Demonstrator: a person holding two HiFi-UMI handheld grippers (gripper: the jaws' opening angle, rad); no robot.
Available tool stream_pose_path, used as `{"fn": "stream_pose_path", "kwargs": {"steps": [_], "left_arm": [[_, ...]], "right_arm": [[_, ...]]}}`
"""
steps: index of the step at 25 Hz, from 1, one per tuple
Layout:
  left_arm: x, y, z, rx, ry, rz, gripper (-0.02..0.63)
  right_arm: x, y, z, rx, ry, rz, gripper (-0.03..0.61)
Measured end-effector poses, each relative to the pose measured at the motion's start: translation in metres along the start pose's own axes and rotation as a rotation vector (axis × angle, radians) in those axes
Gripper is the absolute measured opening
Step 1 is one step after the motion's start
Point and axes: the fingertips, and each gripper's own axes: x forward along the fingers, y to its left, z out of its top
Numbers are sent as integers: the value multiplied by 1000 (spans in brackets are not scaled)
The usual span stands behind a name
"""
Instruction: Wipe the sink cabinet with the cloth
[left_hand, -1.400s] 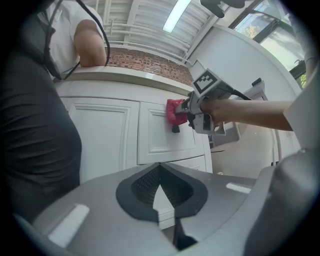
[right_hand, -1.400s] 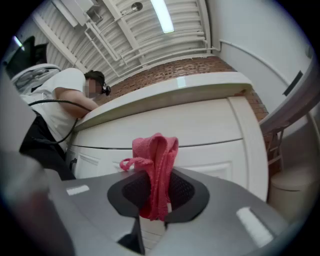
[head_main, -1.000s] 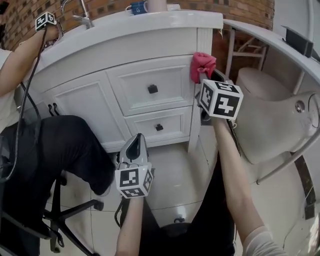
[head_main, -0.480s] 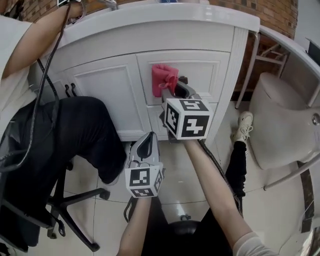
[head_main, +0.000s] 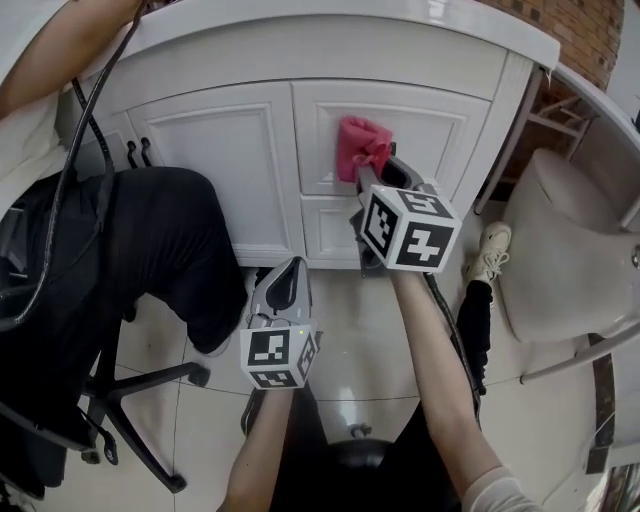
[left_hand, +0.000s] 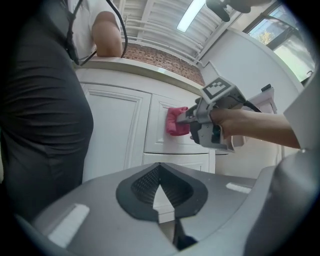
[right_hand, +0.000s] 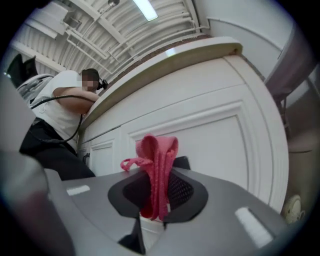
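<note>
Right gripper (right_hand: 156, 200): jaws pinching a bunched pink cloth (right_hand: 156, 160), raised to the cabinet front, marker cube turned toward the head camera.
Cloth: gathered in an upright fold between the jaws, with a loose loop hanging out on its left; pressed against the upper drawer (head_main: 420, 125) near that panel's left edge, just right of the door.
Left gripper (left_hand: 159, 186): jaws pressed together with nothing between them; low over the floor tiles (head_main: 350, 340), well apart from the cabinet, pointed toward its base.
Sink cabinet (head_main: 300, 60): white and panelled; door (head_main: 225, 160) on the left with two dark handles (head_main: 137, 152), lower drawer (head_main: 322, 232) under the upper one, pale countertop (head_main: 350, 22) overhanging the front.
In the way: another person's legs in dark trousers (head_main: 150, 250), seated on a wheeled chair (head_main: 135, 400) in front of the door's left part; black cable (head_main: 75, 180) hanging down past them.
Right side: cabinet's corner post, then a pale toilet-like fixture (head_main: 560, 250) close by; white shoe (head_main: 487, 252) on the floor between the two.
Behind: brick wall (head_main: 590, 35) above the fixture.
</note>
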Motion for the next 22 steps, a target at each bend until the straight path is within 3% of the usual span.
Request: {"fn": "stream_pose_path", "kwargs": {"steps": [3, 8, 12, 17, 19, 22], "left_arm": [[6, -15, -6, 0, 8, -19, 15], [15, -47, -4, 13, 1, -67, 15], [15, -60, -4, 26, 4, -82, 14], [11, -61, -4, 35, 4, -88, 15], [10, -54, -5, 16, -1, -73, 15], [7, -41, -10, 0, 5, -52, 14]], "right_arm": [[-23, -30, 9, -8, -18, -6, 61], [-45, -111, 12, -65, -5, -186, 60], [-65, -142, 12, -87, 1, -222, 61], [-93, -184, 9, 26, -44, -396, 61], [-96, -173, 8, 49, -60, -394, 60], [-76, -108, -3, 12, -57, -264, 61]]}}
